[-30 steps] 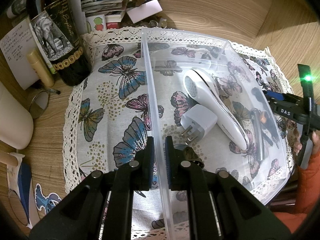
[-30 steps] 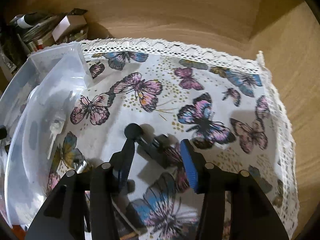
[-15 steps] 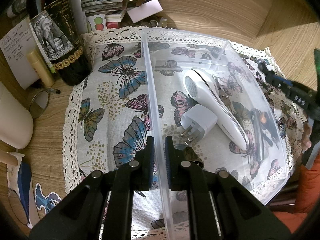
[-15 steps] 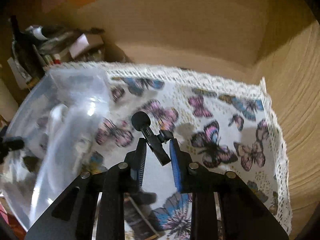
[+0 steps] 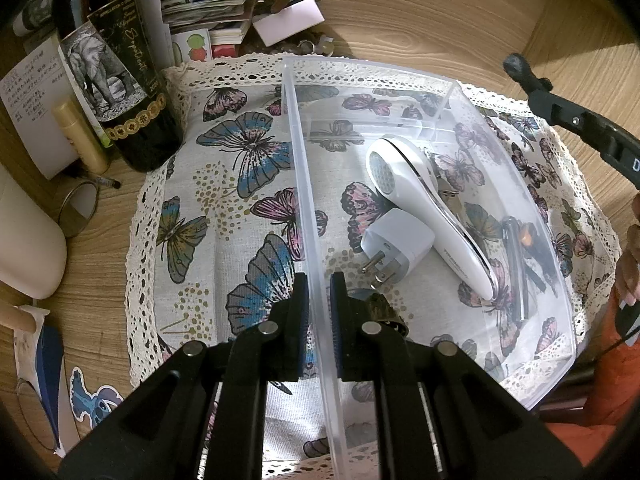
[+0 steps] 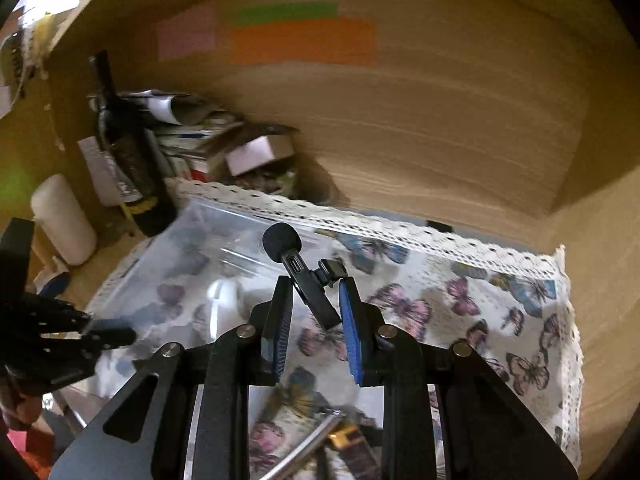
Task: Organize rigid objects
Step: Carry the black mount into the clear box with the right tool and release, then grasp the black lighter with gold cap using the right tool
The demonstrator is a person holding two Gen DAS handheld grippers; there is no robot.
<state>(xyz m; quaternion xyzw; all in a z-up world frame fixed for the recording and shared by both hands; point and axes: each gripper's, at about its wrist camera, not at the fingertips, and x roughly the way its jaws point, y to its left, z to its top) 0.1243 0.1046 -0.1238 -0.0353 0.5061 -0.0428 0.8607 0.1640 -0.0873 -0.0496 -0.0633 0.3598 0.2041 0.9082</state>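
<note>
A clear plastic bin [image 5: 298, 128] sits on the butterfly cloth [image 5: 224, 184]. My left gripper [image 5: 319, 304] is shut on its left wall. Inside lie a white handheld device [image 5: 424, 208], a white plug adapter [image 5: 396, 240] and dark items at the right. My right gripper [image 6: 314, 320] is shut on a small black clip microphone [image 6: 304, 276] with a foam head, held in the air above the cloth beside the bin [image 6: 208, 232]. The microphone tip also shows at the right in the left wrist view [image 5: 520, 68].
A dark wine bottle [image 5: 116, 80], a lip balm tube [image 5: 80, 140], papers [image 5: 216, 4] and a white container [image 5: 24, 236] crowd the back left of the wooden desk. A wooden back wall [image 6: 400, 120] carries coloured sticky notes. Metal and dark objects [image 6: 320, 440] lie on the cloth under my right gripper.
My right gripper closed on the microphone, lifted it off the cloth and carried it up toward the bin. My left gripper has stayed clamped on the bin wall.
</note>
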